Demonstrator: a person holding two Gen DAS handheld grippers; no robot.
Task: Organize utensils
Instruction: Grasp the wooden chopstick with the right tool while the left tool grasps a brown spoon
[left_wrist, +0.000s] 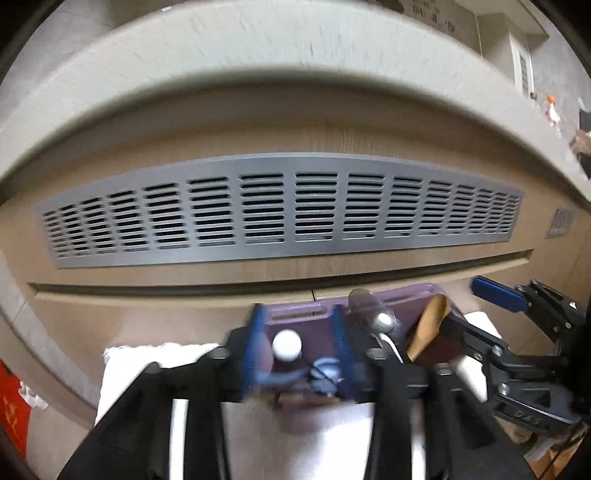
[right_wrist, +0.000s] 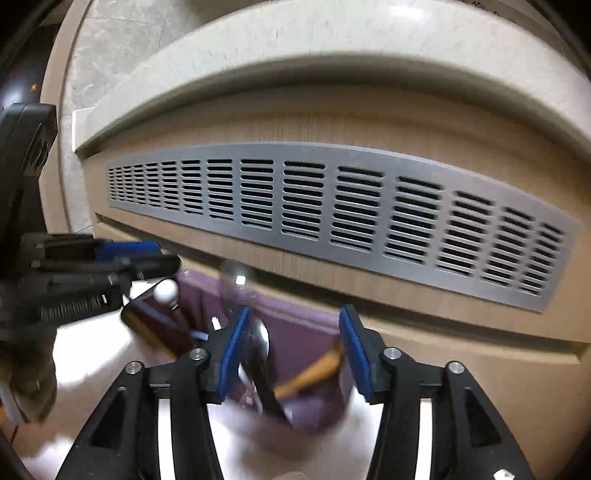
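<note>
We list a purple utensil holder standing on a white cloth before a wooden panel with a grey vent grille. In it we count a wooden spoon leaning right, a metal spoon upright beside it, and a white round-tipped utensil at the left. Our left gripper hangs over the holder's left part, its blue pads apart around the white tip; blur keeps us from telling whether they touch it. Our right gripper stands over the holder's right part with its pads spread wide, nothing held, the wooden spoon's handle lying between them
</note>
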